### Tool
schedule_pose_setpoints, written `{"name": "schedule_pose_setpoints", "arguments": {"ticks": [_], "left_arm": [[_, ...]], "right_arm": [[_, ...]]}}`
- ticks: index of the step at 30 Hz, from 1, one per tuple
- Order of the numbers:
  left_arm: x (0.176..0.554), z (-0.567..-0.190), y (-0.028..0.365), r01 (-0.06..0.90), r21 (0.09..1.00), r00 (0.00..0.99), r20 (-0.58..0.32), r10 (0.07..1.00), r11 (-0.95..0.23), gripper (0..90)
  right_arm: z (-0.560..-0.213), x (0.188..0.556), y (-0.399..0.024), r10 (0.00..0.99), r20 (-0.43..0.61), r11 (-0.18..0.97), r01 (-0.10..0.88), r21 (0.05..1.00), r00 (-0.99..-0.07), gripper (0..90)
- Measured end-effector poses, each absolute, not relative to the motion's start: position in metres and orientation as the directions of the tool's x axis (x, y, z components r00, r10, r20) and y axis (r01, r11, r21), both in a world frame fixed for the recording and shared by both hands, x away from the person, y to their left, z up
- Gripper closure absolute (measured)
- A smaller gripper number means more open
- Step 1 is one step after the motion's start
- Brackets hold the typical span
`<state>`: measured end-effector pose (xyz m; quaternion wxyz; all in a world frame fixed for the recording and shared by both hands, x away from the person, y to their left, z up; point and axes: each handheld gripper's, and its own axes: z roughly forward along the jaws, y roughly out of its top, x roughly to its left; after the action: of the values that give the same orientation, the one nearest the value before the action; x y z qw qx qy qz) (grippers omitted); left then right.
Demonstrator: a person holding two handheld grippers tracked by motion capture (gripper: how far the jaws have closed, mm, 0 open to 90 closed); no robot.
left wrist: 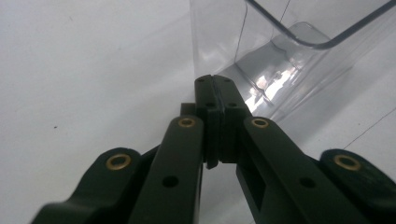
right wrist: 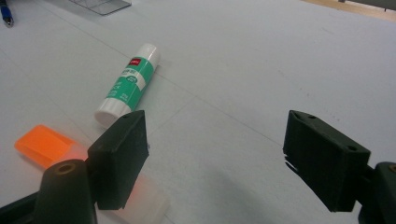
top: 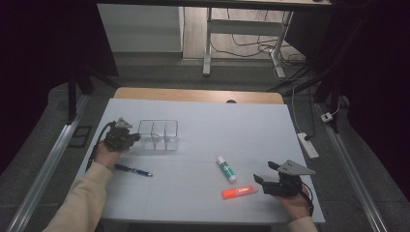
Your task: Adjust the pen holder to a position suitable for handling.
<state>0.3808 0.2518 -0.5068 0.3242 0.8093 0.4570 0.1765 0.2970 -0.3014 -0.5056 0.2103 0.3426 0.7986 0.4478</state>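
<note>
Left gripper [top: 126, 137] jaws clenched beside clear organizer [top: 158, 135]; right gripper [top: 265, 173] jaws released over highlighter [top: 239, 192].

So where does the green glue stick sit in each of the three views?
High view: glue stick lies right of centre on the table, just above the orange highlighter.
Left gripper view: not in it.
Right gripper view: glue stick upper left.
Shared landmark: the orange highlighter beside it.

The left gripper [top: 131, 138] sits low at the left with its jaws pressed together, nothing between them. The right gripper [top: 263, 173] rests near the front right, jaws spread wide and empty. Both cream-sleeved forearms reach in from below.
</note>
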Motion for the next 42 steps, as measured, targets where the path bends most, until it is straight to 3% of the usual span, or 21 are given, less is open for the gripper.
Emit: {"name": "schedule_pose_setpoints", "arguments": {"ticks": [42], "left_arm": [[0.397,-0.504,0.194,0.584,0.684,0.609,-0.012,0.793,-0.438,88.5]], "right_arm": [[-0.506,0.297,-0.301,0.733,-0.027,0.367,0.361,0.857,-0.68,21.8]]}}
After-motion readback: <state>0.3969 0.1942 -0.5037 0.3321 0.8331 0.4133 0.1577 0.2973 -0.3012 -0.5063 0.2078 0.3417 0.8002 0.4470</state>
